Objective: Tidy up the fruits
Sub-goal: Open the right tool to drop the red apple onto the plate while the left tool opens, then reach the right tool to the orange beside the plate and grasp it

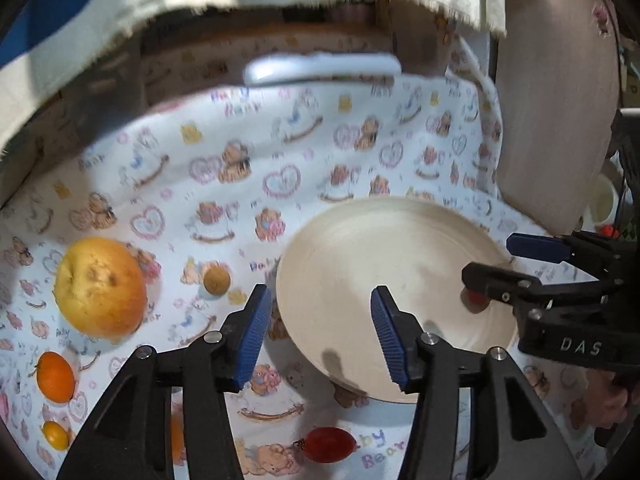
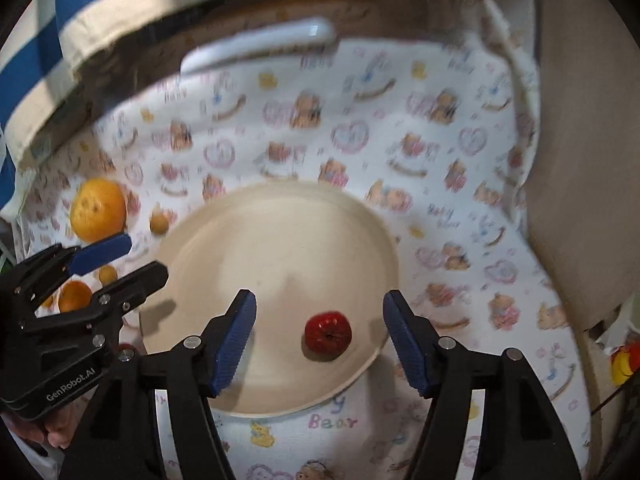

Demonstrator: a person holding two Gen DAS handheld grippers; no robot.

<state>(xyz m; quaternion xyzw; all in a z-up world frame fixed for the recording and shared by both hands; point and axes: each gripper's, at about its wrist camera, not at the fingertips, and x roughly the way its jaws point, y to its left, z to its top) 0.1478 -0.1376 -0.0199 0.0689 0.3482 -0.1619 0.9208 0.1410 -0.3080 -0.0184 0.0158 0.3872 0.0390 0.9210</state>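
Observation:
A cream plate [image 2: 280, 240] lies on the bear-print tablecloth [image 2: 440, 140]. A small red fruit [image 2: 328, 334] rests on the plate's near side, between the pads of my right gripper [image 2: 320, 308], which stands open and touches nothing. My left gripper [image 1: 320, 332] is open and empty over the plate's [image 1: 360, 248] left rim. To its left lie a big yellow-orange citrus [image 1: 100, 288], a small brown fruit [image 1: 217, 279], a tangerine [image 1: 55, 377] and a little yellow fruit [image 1: 55, 435]. An oval red fruit [image 1: 329, 444] sits on the cloth under the left gripper.
A white oblong object [image 1: 320, 68] lies at the table's far edge. Blue-and-cream cloth [image 1: 80, 40] hangs at the back left. A beige padded surface [image 2: 580, 160] borders the table's right side. A yellow-and-red item [image 2: 624, 364] sits beyond the right edge.

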